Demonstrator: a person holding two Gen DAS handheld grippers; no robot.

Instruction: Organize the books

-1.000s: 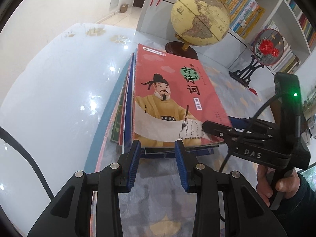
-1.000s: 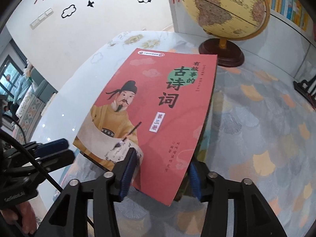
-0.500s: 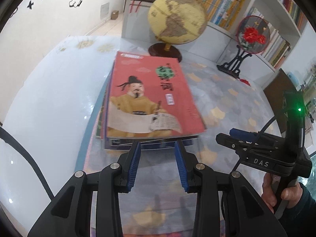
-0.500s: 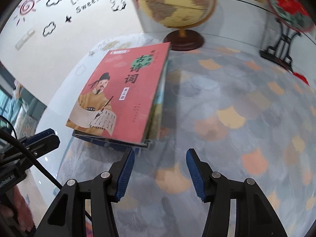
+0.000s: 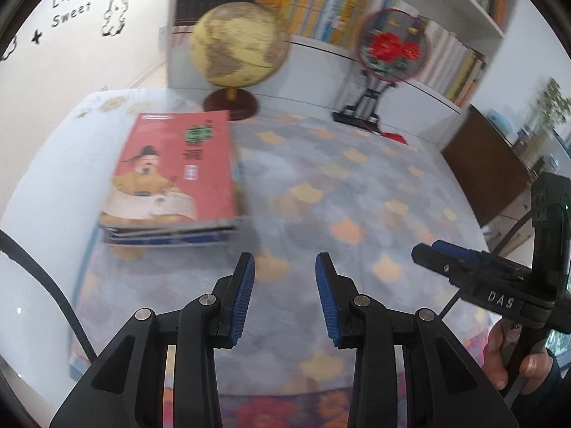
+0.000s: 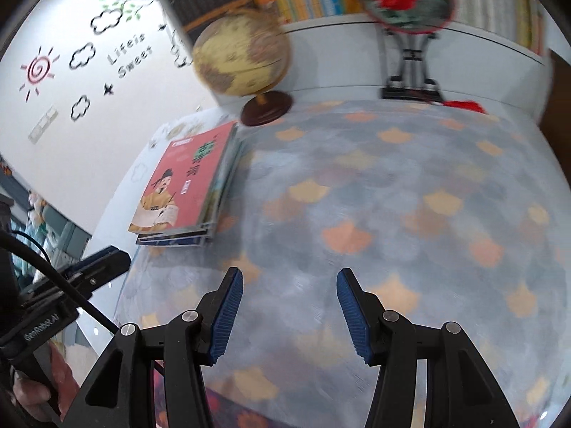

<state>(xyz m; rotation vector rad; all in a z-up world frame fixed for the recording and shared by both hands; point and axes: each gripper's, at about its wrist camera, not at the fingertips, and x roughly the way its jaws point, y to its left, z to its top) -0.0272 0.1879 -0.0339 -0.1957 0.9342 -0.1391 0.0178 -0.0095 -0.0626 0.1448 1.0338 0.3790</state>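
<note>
Looking over the desk [image 5: 357, 178], I see the stack of books [image 5: 171, 185] lying at the left of the frame, the red book [image 6: 185, 182] on top, its edges fairly well in line with those under it. The stack is just in front of the globe [image 5: 237, 46] and close to the left border of the patterned cloth. The left gripper [image 5: 284, 294] has its fingers a narrow way apart and empty; the right gripper [image 6: 289, 315] stands wider, also holding nothing. Both hover well apart from the stack. I think the piling is nearly done. A good finish would be to press the sides gently so the spines are flush. The centre and right of the desk are free, so there is room; only the globe and the fan ornament [image 5: 390, 50] at the back need care.
</note>
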